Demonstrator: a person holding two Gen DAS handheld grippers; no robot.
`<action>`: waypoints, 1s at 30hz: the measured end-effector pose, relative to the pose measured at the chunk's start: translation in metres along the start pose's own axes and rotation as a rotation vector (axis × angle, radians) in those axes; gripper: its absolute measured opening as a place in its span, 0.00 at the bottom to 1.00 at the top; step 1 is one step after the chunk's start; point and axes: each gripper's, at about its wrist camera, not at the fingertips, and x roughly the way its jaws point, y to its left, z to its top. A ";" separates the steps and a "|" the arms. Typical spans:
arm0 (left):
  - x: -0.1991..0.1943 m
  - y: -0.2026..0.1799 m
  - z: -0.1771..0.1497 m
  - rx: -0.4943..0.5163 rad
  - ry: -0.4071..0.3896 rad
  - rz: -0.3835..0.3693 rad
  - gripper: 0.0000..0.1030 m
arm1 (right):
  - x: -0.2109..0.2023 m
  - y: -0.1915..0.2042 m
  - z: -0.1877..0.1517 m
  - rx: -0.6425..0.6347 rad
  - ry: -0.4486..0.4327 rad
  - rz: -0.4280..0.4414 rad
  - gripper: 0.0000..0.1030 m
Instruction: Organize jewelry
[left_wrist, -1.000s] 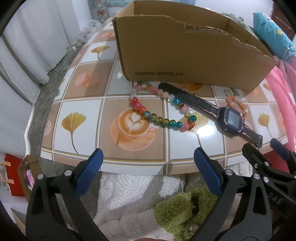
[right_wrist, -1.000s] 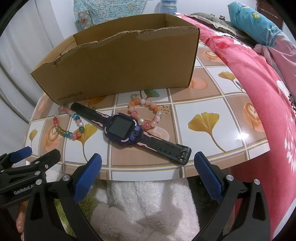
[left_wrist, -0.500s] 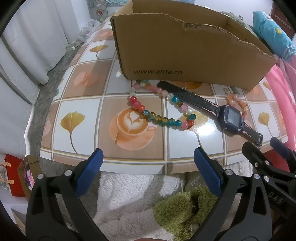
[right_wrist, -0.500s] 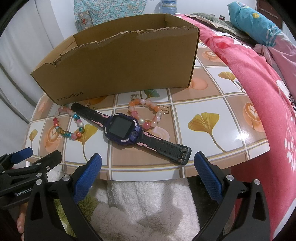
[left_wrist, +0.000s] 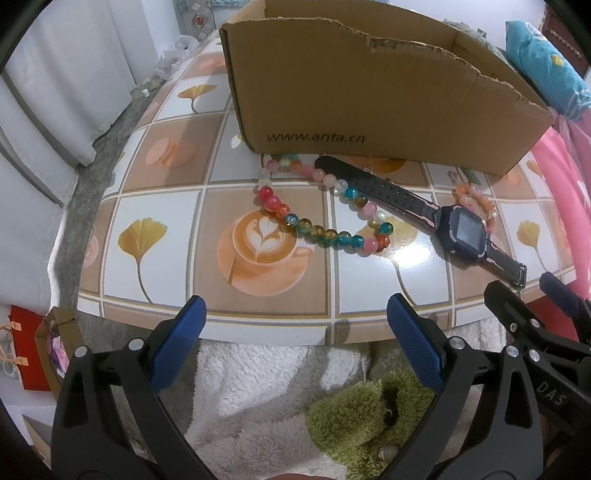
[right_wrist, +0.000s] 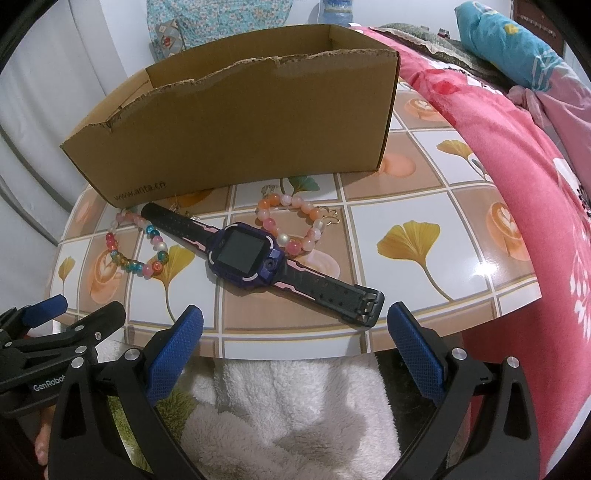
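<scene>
Multicolored bead bracelet (left_wrist: 321, 206), purple-and-black watch (right_wrist: 245, 258), plain brown box (left_wrist: 369, 103), ginkgo-and-latte tiled tabletop (left_wrist: 147, 240).

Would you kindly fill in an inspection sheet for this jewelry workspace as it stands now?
Surface: tiled-print table, glossy, with leaf and coffee-cup pictures.
Job's things: multicolour bead bracelet, smartwatch whose strap lies across it, and pink-orange bead bracelet against the watch body; all lie before the open cardboard box.
Clutter: nothing seen on the table.
Grippers: left gripper and right gripper hang off the near table edge, jaws wide apart, holding nothing.
Cables: nothing seen.
Surroundings: white fleece below, pink floral bedding at right.
</scene>
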 end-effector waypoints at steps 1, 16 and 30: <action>0.000 0.000 0.001 0.000 0.000 0.000 0.92 | 0.000 0.000 0.000 0.000 0.000 0.001 0.95; -0.016 0.019 -0.002 -0.042 -0.070 -0.073 0.92 | 0.000 0.008 0.000 -0.005 -0.001 -0.022 0.95; -0.040 0.053 0.005 -0.139 -0.147 -0.313 0.92 | -0.004 0.013 0.020 0.007 -0.065 -0.016 0.95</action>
